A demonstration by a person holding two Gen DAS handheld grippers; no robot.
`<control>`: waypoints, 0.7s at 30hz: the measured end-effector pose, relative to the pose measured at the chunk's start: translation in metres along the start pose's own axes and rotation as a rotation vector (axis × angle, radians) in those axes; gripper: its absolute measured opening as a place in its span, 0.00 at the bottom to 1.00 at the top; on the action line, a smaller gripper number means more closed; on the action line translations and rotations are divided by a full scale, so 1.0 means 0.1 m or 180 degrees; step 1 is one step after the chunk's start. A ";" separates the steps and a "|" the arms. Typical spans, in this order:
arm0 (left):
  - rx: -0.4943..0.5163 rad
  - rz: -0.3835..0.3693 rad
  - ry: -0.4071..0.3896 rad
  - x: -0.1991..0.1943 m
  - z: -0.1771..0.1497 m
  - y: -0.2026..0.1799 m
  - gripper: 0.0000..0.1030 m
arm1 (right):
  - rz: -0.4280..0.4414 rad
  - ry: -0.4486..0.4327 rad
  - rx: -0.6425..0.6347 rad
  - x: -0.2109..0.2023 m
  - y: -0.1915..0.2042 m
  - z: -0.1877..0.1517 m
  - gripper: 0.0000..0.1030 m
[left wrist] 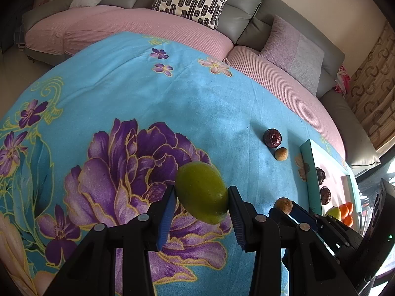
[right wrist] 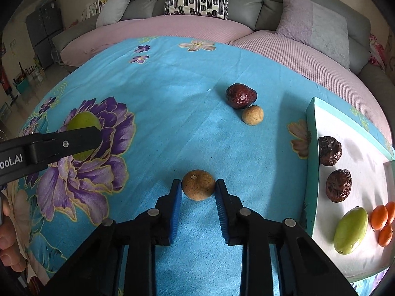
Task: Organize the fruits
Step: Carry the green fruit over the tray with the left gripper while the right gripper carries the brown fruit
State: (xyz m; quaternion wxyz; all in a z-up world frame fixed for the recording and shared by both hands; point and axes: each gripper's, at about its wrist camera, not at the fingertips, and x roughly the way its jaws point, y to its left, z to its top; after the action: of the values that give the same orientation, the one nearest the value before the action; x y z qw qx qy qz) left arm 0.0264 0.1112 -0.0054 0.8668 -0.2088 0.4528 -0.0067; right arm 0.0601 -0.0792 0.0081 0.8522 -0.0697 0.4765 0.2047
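Note:
My left gripper [left wrist: 202, 193] is shut on a green mango [left wrist: 197, 185], pads pressed on both its sides, just above the blue flowered cloth [left wrist: 172, 98]. In the right wrist view that same mango [right wrist: 84, 120] shows behind a left finger [right wrist: 74, 143]. My right gripper [right wrist: 198, 185] is shut on a small round brown fruit [right wrist: 198, 190] that rests on the cloth. A dark red wrinkled fruit [right wrist: 241, 96] and a small tan fruit [right wrist: 252, 115] lie touching each other further back.
A teal-walled tray [right wrist: 311, 148] at the right holds two dark wrinkled fruits [right wrist: 329, 150], a green mango [right wrist: 350, 231] and small oranges [right wrist: 382, 222]. A grey sofa with pink covers [right wrist: 172, 29] and cushions curves behind. A person's hand [right wrist: 9, 234] shows at the left edge.

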 end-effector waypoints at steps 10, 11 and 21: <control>0.0086 0.0029 0.0006 0.01 0.00 -0.08 0.43 | -0.0036 -0.0101 0.0071 -0.15 -0.09 0.00 0.28; 0.0099 0.0035 0.0005 0.01 0.00 -0.10 0.43 | -0.0038 -0.0108 0.0079 -0.16 -0.10 -0.01 0.28; 0.0296 0.0048 0.0008 0.05 0.03 -0.33 0.43 | -0.0078 -0.0236 0.0253 -0.29 -0.31 0.00 0.28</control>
State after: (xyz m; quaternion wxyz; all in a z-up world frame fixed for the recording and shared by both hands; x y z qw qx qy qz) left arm 0.0374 0.0814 0.0043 0.8750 -0.1648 0.4547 -0.0214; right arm 0.0590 -0.1153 0.0301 0.8738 -0.0339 0.4515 0.1776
